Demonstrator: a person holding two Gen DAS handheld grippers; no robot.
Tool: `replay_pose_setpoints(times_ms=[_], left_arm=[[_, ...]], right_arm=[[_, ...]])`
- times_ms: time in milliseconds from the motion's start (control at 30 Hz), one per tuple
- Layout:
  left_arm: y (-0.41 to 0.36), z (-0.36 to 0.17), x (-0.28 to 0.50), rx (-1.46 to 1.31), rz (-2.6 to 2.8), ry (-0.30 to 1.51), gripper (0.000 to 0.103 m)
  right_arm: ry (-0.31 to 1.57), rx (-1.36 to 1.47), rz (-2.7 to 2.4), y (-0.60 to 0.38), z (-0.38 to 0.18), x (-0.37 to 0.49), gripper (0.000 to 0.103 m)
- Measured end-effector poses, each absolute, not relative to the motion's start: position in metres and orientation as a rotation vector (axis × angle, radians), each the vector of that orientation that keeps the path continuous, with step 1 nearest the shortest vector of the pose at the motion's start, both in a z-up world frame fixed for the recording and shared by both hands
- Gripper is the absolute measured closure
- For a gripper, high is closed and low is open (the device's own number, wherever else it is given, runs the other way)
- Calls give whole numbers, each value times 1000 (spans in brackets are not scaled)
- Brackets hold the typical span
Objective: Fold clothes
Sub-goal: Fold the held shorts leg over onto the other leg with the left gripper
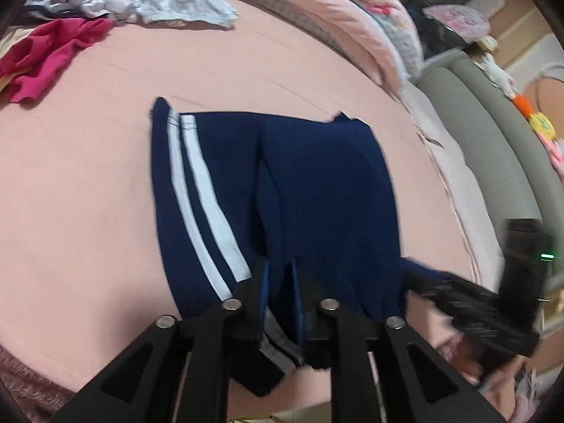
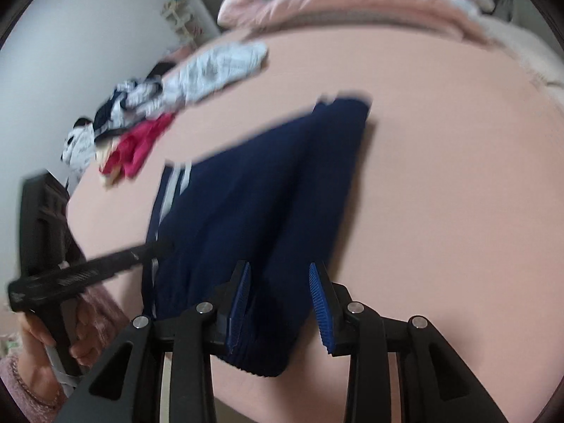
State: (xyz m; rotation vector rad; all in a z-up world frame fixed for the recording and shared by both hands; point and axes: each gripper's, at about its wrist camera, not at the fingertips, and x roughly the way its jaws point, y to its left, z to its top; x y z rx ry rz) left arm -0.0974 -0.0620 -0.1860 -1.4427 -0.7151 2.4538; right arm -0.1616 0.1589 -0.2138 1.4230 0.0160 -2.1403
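Note:
Navy trousers (image 1: 317, 194) with two white side stripes (image 1: 197, 190) lie folded flat on the pink bed sheet (image 1: 88, 176). My left gripper (image 1: 280, 275) is at their near edge, jaws a narrow gap apart, with the navy cloth and grey waistband (image 1: 278, 345) running between the fingers. My right gripper (image 2: 280, 282) stands open over the near right edge of the trousers (image 2: 264, 194), which lie between its blue pads (image 2: 320, 303). Each gripper shows in the other's view: the right one (image 1: 423, 282) at the trousers' right side, the left one (image 2: 148, 250) at their left edge.
A magenta garment (image 1: 46, 56) and pale crumpled clothes (image 1: 169, 0) lie at the far left of the bed. A pink quilt (image 1: 335, 17) is bunched along the far side. A grey padded bed edge (image 1: 493, 148) runs along the right. A hand (image 2: 38, 331) holds the left gripper.

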Motion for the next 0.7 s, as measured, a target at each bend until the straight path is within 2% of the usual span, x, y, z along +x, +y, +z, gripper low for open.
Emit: replay_pose_setpoints(times_ms=[100,167,300,367,400,567,600,633,700], left_arm=[[-59,-187,-88,-1420,2390,-687,53],[-59,-190,-84,-1419,2375,-685,52],[-46,-187,-85,-1356,2355,-677,52],[-36,-184,-91,-1338,2354,-642,58],[-31,-183,-94,-1339,2349,-626,70],[-11,-193,-103,-1409,2309,-589,73],[-12,-193,-102,-1405,2324,-591,77],[-13,-192,-101,-1400,2340,-591,88],[-16,-185,-100,-1387,2382,-577,95]], right_arm=[[2,1435,-2155,166,-221,-157,69],[-101,1426,-2157,178,-213,-160,69],[-196,1424,-2213,199,-207,-167,69],[-218,1436,-2219,204,-207,-168,69],[-229,1442,-2222,207,-207,-168,69],[-210,1447,-2226,198,-205,-169,69],[-191,1443,-2228,190,-206,-169,69],[-166,1441,-2227,185,-208,-167,69],[-128,1431,-2236,181,-208,-164,69]])
